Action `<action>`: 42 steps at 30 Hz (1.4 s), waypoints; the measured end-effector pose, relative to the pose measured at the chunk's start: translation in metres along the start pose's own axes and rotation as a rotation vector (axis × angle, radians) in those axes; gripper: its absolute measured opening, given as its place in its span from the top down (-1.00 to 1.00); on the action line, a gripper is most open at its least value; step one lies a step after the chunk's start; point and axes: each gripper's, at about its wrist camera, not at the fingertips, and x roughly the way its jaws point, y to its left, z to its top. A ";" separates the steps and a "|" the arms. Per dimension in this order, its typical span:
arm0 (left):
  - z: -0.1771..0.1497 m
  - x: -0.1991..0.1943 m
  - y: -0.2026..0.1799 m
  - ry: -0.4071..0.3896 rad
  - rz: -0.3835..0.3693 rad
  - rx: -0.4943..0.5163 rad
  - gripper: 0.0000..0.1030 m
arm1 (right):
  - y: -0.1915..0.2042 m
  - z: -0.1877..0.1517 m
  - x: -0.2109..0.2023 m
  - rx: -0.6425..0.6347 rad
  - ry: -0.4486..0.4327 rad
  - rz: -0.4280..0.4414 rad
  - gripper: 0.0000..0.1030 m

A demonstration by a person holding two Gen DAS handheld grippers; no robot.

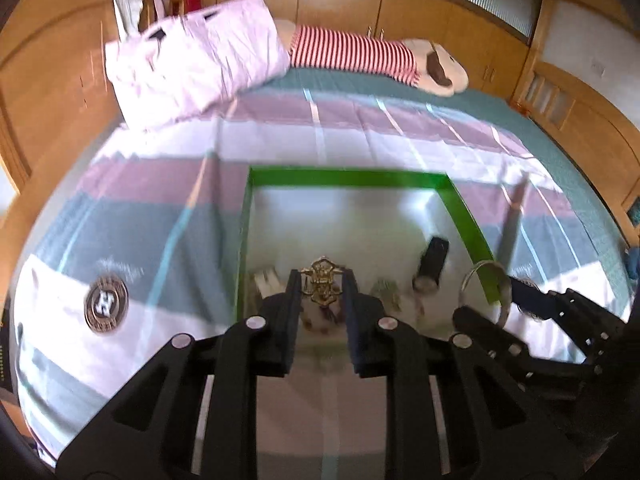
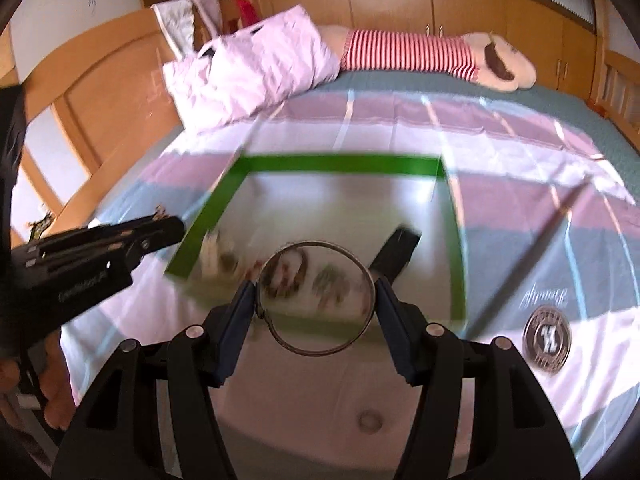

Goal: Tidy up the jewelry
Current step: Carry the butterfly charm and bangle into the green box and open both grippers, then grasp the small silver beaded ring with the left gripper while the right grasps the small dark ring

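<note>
My left gripper is shut on a small gold brooch, pinched between its fingertips and held above the tray. The tray has a green rim and a pale glossy floor, and it lies on the bed. My right gripper is shut on a thin silver bangle, gripped across its width over the tray's near edge. In the left wrist view the right gripper and the bangle show at the right. In the right wrist view the left gripper shows at the left, with the brooch at its tip.
Several small blurred pieces and a black oblong object lie in the tray. A thin stick rests on the striped bedspread to the tray's right. A folded pink quilt and a striped plush toy lie at the far end. Wooden cabinets surround the bed.
</note>
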 end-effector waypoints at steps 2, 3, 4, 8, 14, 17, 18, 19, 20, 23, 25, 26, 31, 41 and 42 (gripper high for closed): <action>0.005 0.007 0.000 0.003 0.036 0.018 0.60 | -0.007 0.008 0.011 0.023 0.007 0.011 -0.19; 0.007 0.015 -0.001 0.012 0.048 0.020 0.60 | -0.011 0.011 0.016 0.033 0.013 0.010 -0.19; 0.007 0.015 0.003 0.019 0.051 0.018 0.60 | -0.014 0.012 0.022 0.041 0.022 0.005 -0.19; 0.007 0.042 0.002 0.055 0.086 0.037 0.60 | -0.028 0.006 0.047 0.069 0.068 -0.026 -0.19; 0.002 0.051 0.002 0.074 0.086 0.031 0.11 | -0.031 0.004 0.040 0.068 0.074 -0.021 -0.35; 0.001 0.042 0.001 0.086 0.040 0.031 -0.01 | -0.030 -0.002 0.022 0.055 0.098 -0.003 -0.40; -0.001 0.038 0.002 0.097 0.020 0.030 -0.03 | -0.030 -0.008 0.016 0.046 0.121 0.001 -0.40; -0.002 0.034 0.003 0.110 0.001 0.030 -0.04 | -0.029 -0.015 0.011 0.034 0.144 0.002 -0.40; -0.006 0.028 0.004 0.137 -0.038 0.032 -0.04 | -0.028 -0.026 0.006 0.013 0.182 -0.002 -0.40; -0.021 0.018 0.006 0.199 -0.105 0.056 -0.04 | -0.029 -0.061 0.013 -0.035 0.293 -0.045 -0.40; -0.032 0.022 0.006 0.252 -0.093 0.068 -0.10 | -0.028 -0.075 0.027 -0.046 0.354 -0.062 -0.37; -0.036 0.027 0.008 0.281 -0.084 0.063 -0.12 | -0.027 -0.081 0.033 -0.056 0.372 -0.062 -0.34; -0.057 0.057 0.011 0.403 -0.046 0.041 -0.13 | -0.015 -0.092 0.052 -0.092 0.444 -0.096 -0.06; -0.065 0.105 0.000 0.472 -0.004 0.027 -0.27 | -0.009 -0.101 0.059 -0.108 0.473 -0.132 -0.05; -0.066 0.111 0.001 0.488 -0.006 0.011 -0.21 | -0.008 -0.102 0.060 -0.113 0.471 -0.133 -0.05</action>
